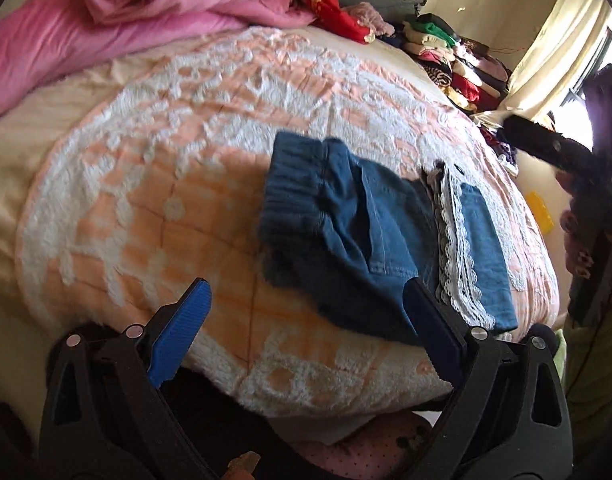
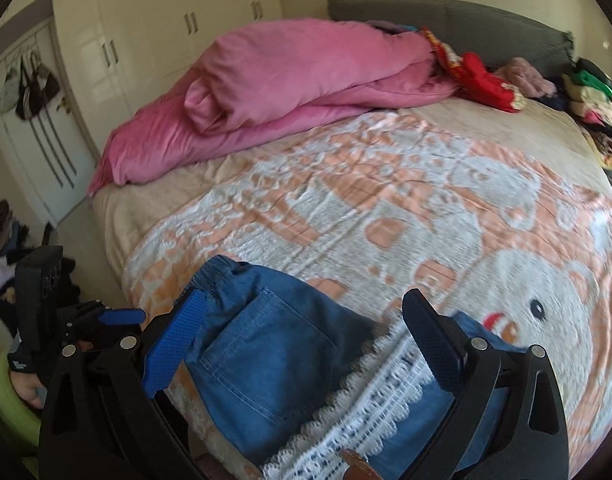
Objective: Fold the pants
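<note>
Bedroom setup for us today: a bed (image 2: 386, 208) covered with a plush peach-and-white blanket (image 1: 153, 184) whose raised fuzzy pattern includes a cartoon face, plus a crumpled pink duvet (image 2: 265, 80) with a velvety sheen up by the grey headboard (image 2: 466, 20). Cream wardrobe doors (image 2: 153, 32) run along the wall, and a stack of folded clothes (image 1: 458, 64) sits on the far side of the bed.

Our pants (image 1: 354, 232) are blue denim with an elastic ruched waistband, a stitched back pocket and white lace trim along the hems. They lie folded into a compact bundle near the foot edge of the bed.

Left gripper (image 1: 306, 312) hovers just over the bundle with its jaws spread wide and nothing between them; one finger has a ribbed blue pad, the other looks dark. Right gripper (image 2: 301, 344) is the same story, jaws wide apart above the denim and lace, gripping nothing.

Some white lettering shows on a wrist strap in the right view, too small for us to read.
</note>
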Motion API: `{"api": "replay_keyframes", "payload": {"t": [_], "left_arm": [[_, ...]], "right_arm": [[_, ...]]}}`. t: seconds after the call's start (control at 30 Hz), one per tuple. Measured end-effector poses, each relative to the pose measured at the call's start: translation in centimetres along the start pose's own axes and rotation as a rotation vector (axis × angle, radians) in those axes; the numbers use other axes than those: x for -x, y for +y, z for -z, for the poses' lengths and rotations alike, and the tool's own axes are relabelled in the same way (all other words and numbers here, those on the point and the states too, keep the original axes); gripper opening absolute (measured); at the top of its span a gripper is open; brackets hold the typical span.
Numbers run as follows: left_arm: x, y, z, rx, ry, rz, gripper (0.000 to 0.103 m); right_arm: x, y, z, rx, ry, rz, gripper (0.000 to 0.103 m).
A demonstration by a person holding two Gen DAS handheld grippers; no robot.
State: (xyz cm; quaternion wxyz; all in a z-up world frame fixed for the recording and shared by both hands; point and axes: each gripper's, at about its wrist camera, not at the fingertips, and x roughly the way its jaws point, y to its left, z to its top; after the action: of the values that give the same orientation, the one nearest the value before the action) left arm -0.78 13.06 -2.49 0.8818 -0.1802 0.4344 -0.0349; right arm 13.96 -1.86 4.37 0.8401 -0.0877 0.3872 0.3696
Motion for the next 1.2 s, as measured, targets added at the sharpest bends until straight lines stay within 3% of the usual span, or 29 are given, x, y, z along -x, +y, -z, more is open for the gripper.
{"api": "replay_keyframes", "payload": {"t": [0.27, 0.5, 0.83, 0.93, 0.97, 1.0, 1.03, 1.13, 1.2], "left_arm": [[-1.3, -0.1, 0.6, 0.07, 0.016, 0.096, 0.089], [-3.9, -0.7, 1.3, 0.127, 0.087, 0.171, 0.066], [-6.3, 0.1, 1.4, 0.197, 0.087, 0.224, 0.051], [-6.4, 0.2, 1.5, 0.198, 0.083, 0.229, 0.051], [-6.4, 0.2, 1.5, 0.199, 0.083, 0.229, 0.051], [-6.3, 0.1, 1.5, 0.198, 0.081, 0.229, 0.05], [-6.3, 0.0, 1.5, 0.195, 0.077, 0.228, 0.049], [-5.8, -0.7, 1.4, 0.163, 0.056, 0.243, 0.047], [-5.3, -1.6, 1.3, 0.127, 0.042, 0.247, 0.047]], "right_arm": [[-4.8, 2.3, -1.5, 0.088, 0.085, -0.03, 0.098], [-9.0, 3.2, -1.7, 0.096, 0.175, -0.078, 0.098], [-14.6, 4.8, -1.1, 0.11, 0.289, -0.124, 0.098], [-16.0, 5.2, -0.8, 0.079, 0.312, -0.202, 0.098], [-16.3, 5.2, -0.7, 0.072, 0.314, -0.211, 0.094], [-16.5, 5.2, -0.6, 0.07, 0.314, -0.22, 0.083], [-16.6, 5.3, -0.5, 0.073, 0.314, -0.233, 0.054], [-16.2, 4.9, -0.2, 0.053, 0.309, -0.283, 0.043], [-15.0, 4.2, -0.3, 0.028, 0.279, -0.302, 0.042]]}}
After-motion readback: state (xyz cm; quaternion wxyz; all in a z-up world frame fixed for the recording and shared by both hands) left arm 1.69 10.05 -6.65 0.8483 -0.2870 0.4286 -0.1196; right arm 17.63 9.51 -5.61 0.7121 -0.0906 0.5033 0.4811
